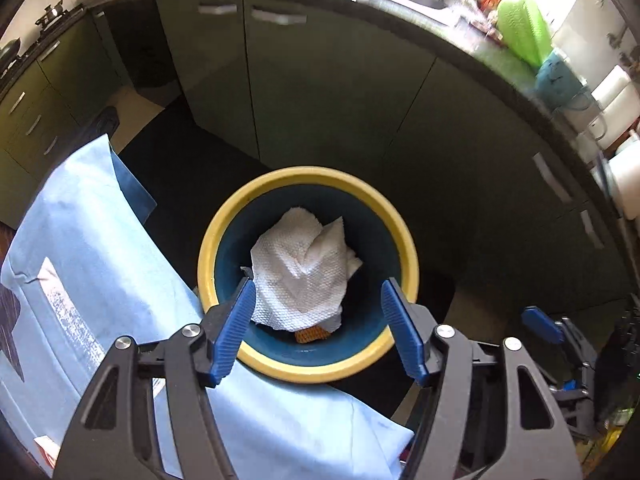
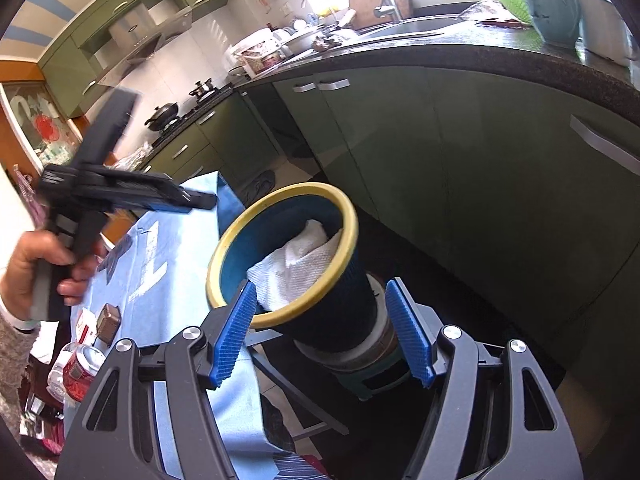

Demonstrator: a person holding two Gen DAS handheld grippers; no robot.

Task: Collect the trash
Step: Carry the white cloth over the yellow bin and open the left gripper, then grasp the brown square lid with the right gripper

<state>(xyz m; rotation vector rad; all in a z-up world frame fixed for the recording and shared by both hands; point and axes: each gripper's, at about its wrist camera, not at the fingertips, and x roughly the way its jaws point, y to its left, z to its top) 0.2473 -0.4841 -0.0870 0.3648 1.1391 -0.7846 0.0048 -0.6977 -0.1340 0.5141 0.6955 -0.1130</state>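
in the left wrist view the left tool (image 1: 318, 304) hangs at the lower centre of the frame over the yellow-rimmed blue bin (image 1: 404, 240), its blue pads wide apart and gripping nothing. a crumpled white paper towel (image 1: 304, 268) lies inside the bin, over an orange scrap (image 1: 312, 335). in the right wrist view the right tool (image 2: 320, 306) is likewise spread and empty beside the bin. a light blue cloth (image 1: 100, 248) covers the tabletop at the left.
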